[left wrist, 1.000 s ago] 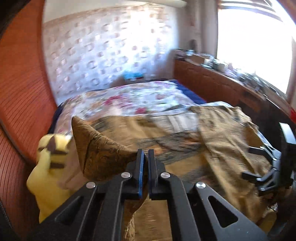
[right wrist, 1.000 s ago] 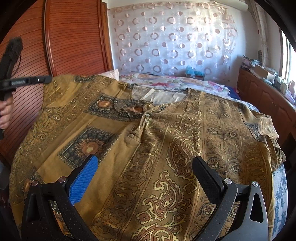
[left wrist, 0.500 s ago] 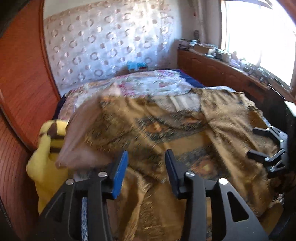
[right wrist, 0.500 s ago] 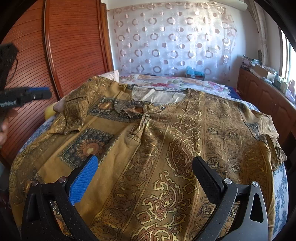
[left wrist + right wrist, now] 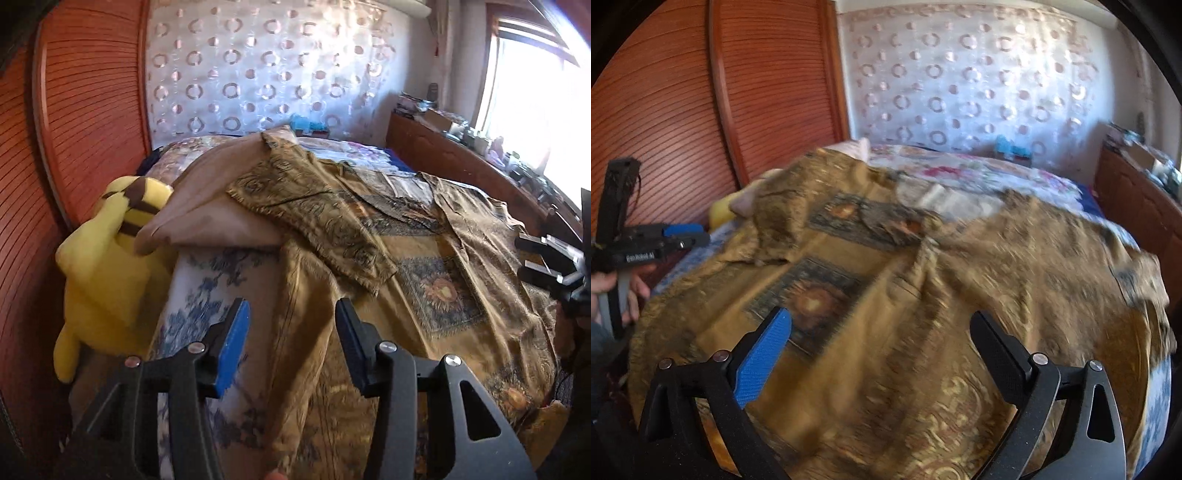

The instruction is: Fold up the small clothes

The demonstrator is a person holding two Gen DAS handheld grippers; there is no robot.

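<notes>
shirt [image 5: 424, 266] lies spread on the bed [image 5: 207, 295], its edge between the released left gripper [image 5: 291, 332]; right gripper [image 5: 882, 354] gapes above it, empty.

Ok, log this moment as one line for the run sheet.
left gripper: open, empty | right gripper: open, empty | brown paisley-print shirt: spread on bed, left sleeve folded inward | stage: first fold

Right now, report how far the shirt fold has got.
Done: one sleeve lies folded in over the gold patterned shirt. In hand: nothing; left gripper and right gripper hover open. Left: the other sleeve and the body, spread across the bed.
</notes>
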